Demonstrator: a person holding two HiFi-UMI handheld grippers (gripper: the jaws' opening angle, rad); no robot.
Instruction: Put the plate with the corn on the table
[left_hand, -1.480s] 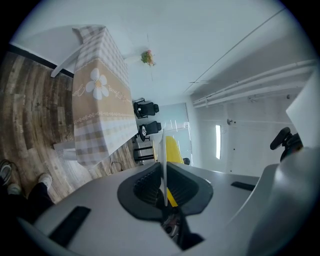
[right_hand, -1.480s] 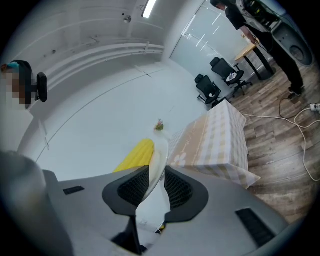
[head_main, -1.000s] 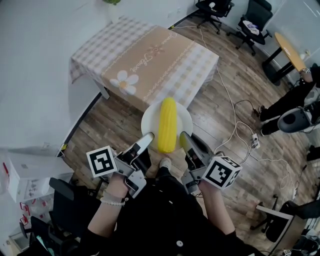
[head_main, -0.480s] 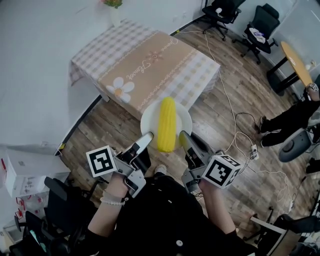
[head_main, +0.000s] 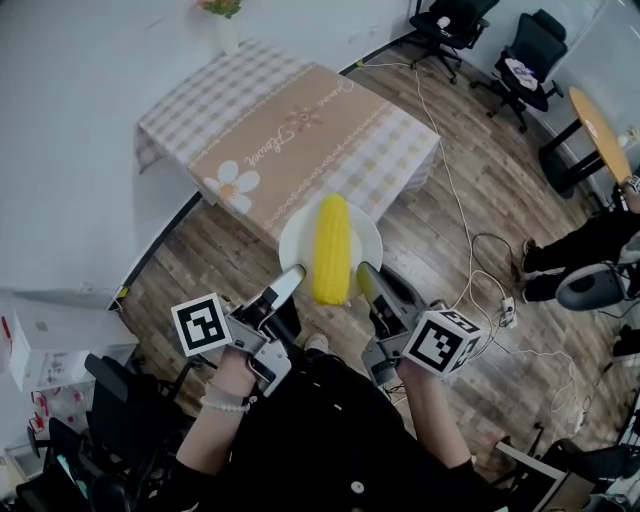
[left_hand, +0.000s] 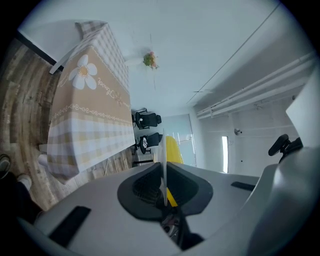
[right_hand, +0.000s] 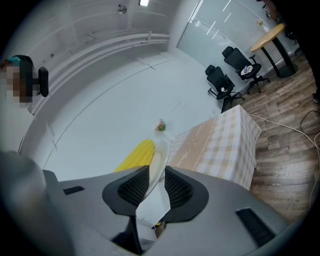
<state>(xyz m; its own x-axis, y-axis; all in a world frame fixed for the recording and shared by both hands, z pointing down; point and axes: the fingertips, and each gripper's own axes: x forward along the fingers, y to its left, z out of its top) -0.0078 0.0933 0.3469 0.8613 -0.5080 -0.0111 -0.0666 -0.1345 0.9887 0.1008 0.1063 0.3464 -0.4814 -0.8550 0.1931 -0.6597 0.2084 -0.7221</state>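
Plate (head_main: 296, 238), white: carried between both tools, its near rim pinched at the left by the left gripper (head_main: 291, 279) and at the right by the right gripper (head_main: 366, 281). Corn (head_main: 331, 250): laid on the plate, long axis pointed away between the grippers. Table (head_main: 290, 130): found straight ahead, beyond the far rim; neither gripper was judged nearer.

Your round white plate (head_main: 368, 238) hangs level in the air by the near edge of the checked tabletop (head_main: 290, 130). The left gripper (head_main: 292, 280) and right gripper (head_main: 366, 278) clamp its near rim. A yellow corn cob (head_main: 331, 248) lies lengthwise on it.
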